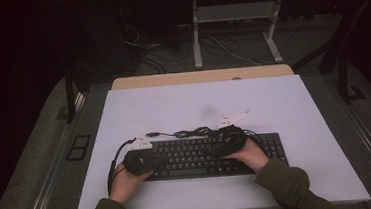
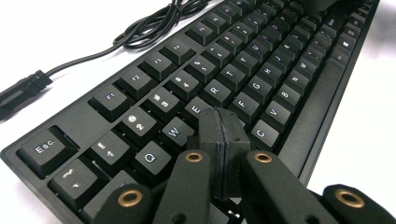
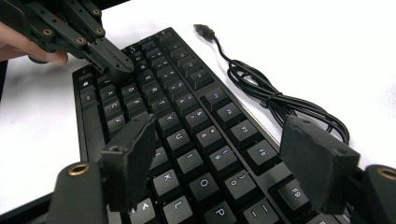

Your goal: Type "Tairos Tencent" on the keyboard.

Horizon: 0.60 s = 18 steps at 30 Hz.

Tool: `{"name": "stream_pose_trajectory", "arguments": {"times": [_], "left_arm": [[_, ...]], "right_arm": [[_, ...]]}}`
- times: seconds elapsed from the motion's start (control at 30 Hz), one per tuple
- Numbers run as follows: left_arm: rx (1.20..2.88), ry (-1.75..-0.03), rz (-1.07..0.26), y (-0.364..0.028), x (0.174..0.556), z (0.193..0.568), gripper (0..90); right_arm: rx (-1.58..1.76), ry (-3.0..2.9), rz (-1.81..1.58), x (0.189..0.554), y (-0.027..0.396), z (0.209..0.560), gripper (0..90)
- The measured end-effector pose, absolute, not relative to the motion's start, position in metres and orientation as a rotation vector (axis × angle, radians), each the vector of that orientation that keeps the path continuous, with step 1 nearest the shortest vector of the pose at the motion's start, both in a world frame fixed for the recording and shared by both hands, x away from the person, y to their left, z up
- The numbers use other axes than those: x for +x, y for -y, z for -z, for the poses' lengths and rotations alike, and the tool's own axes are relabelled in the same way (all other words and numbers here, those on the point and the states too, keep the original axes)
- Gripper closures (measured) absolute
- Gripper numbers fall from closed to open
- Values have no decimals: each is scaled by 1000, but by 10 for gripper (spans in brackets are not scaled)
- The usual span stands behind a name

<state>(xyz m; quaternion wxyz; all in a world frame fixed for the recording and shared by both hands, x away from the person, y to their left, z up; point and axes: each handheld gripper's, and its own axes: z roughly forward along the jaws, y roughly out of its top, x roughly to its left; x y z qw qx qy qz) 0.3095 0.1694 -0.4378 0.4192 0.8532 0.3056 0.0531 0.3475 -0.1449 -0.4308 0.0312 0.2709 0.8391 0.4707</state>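
A black keyboard [image 1: 205, 156] lies flat on the white desk [image 1: 294, 106], near the person's edge and a little right of the middle, its long side running left to right. Its black cable [image 1: 190, 132] lies in loose coils on the desk just beyond the far edge of the keyboard, with the plug [image 3: 203, 31] resting free on the white surface.

The left hand-held gripper [image 1: 140, 158] hangs over the left end of the keyboard, held by the person's left hand [image 1: 126, 182] at the near left corner. In the left gripper view its two black pads are pressed flat against each other with nothing between them, and the joined tip [image 2: 222, 128] sits just above the letter rows, over the keys around E and D; whether it touches a key I cannot tell. The right gripper view shows the same closed tip [image 3: 114, 63] pointing down at the keys at that end.

The right hand-held gripper [image 1: 229, 143] is over the right half of the main key block, held by the right hand [image 1: 250, 154] that rests at the near edge of the keyboard. Its jaws stand wide apart, holding nothing: in the right gripper view one pad [image 3: 130, 158] hovers over the near letter rows and the other [image 3: 317, 163] over the function-key row at the far edge, with the keys between them uncovered.
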Motion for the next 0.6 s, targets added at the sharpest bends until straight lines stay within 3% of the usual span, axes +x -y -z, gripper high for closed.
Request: {"name": "stream_pose_trajectory", "arguments": {"times": [0.6], "left_arm": [[2134, -759, -143, -169, 308, 434, 892]], "right_arm": [[834, -2576, -1452, 348, 146, 429, 267]]}}
